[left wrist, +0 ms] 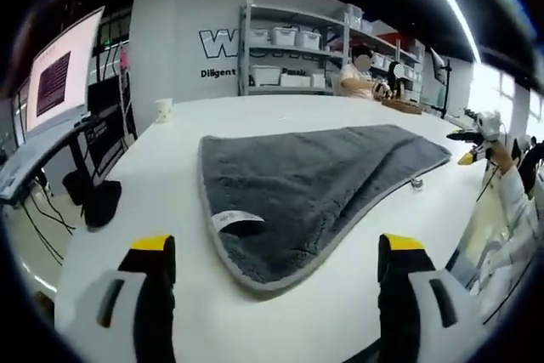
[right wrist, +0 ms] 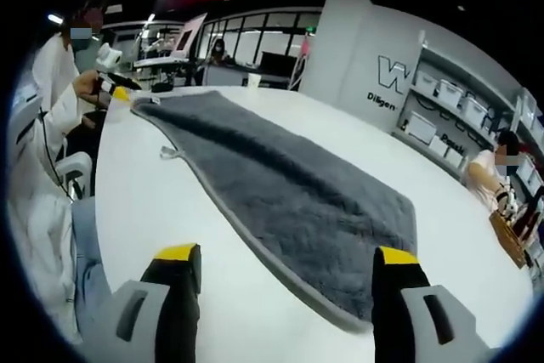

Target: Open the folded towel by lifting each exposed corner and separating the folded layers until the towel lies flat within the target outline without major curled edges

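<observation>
Left tool (left wrist: 276, 265) and right tool (right wrist: 285, 274) both gape, holding nothing, your grey towel (left wrist: 314, 184) spread on the bench (left wrist: 153, 210).

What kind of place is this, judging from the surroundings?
Probably a lab or workshop: a large white table with the grey towel, metal shelving with storage bins, and a monitor on a stand.

occluded / unresolved items
wall lettering (left wrist: 223, 42) is cut off by the shelf unit (left wrist: 293, 48); print on the towel's white label (left wrist: 235, 219) is too small to read; contents of the shelf bins (right wrist: 442, 95) are indistinct.
</observation>
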The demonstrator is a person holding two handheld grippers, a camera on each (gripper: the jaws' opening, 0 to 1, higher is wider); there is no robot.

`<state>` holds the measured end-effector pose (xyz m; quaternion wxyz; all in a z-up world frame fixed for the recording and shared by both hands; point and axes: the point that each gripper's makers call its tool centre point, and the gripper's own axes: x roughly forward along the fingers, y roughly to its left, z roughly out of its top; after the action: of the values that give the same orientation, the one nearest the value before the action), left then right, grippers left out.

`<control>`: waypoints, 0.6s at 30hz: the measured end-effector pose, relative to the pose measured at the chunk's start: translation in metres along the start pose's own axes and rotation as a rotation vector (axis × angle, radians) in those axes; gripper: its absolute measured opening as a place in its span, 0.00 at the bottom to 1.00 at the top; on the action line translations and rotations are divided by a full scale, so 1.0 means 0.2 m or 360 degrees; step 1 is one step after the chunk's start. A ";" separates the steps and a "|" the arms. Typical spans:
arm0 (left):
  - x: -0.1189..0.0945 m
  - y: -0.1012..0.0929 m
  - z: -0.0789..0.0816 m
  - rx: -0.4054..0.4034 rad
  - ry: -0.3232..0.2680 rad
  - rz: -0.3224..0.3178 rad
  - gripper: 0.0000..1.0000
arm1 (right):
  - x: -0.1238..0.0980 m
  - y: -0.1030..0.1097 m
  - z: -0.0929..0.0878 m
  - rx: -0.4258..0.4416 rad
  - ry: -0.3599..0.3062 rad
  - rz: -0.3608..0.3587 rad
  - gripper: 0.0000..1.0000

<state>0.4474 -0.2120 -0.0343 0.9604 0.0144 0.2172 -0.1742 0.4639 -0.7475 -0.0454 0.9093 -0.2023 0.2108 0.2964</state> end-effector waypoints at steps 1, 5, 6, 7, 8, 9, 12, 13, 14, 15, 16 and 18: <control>-0.01 -0.01 0.00 0.0007 -0.0002 -0.0012 0.99 | 0.01 0.01 0.01 -0.0001 -0.0004 0.0008 0.82; -0.03 -0.07 0.02 0.0016 -0.0024 -0.0035 0.99 | 0.04 0.06 0.02 -0.0019 0.0009 0.0042 0.81; -0.03 -0.08 0.02 0.0018 -0.0024 -0.0040 0.99 | 0.05 0.08 0.03 -0.0032 0.0010 0.0061 0.81; -0.03 -0.09 0.02 0.0023 -0.0029 -0.0048 0.99 | 0.06 0.13 0.05 -0.0060 0.0010 0.0105 0.80; -0.04 -0.10 0.02 0.0024 -0.0036 -0.0054 0.99 | 0.07 0.15 0.06 -0.0069 0.0010 0.0127 0.80; -0.04 -0.11 0.03 0.0022 -0.0053 -0.0066 0.99 | 0.09 0.18 0.09 -0.0081 -0.0004 0.0145 0.80; -0.03 -0.14 0.02 0.0018 -0.0058 -0.0090 0.99 | 0.14 0.26 0.17 -0.0104 -0.0049 0.0217 0.79; -0.03 -0.15 0.02 0.0024 -0.0055 -0.0096 0.99 | 0.17 0.31 0.20 -0.0120 -0.0070 0.0269 0.79; -0.03 -0.15 0.01 0.0026 -0.0049 -0.0105 0.99 | 0.18 0.34 0.22 -0.0135 -0.0078 0.0303 0.78; -0.03 -0.16 0.01 0.0030 -0.0046 -0.0112 0.99 | 0.20 0.36 0.24 -0.0140 -0.0087 0.0320 0.77; -0.03 -0.17 0.01 0.0033 -0.0041 -0.0120 0.99 | 0.22 0.38 0.26 -0.0151 -0.0100 0.0337 0.76; -0.03 -0.18 0.00 0.0031 -0.0039 -0.0127 0.99 | 0.26 0.46 0.30 -0.0188 -0.0118 0.0408 0.73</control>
<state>0.4304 -0.2434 -0.0305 0.9550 0.0129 0.2039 -0.2148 0.4604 -0.6256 -0.0438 0.8576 -0.2159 0.1834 0.4293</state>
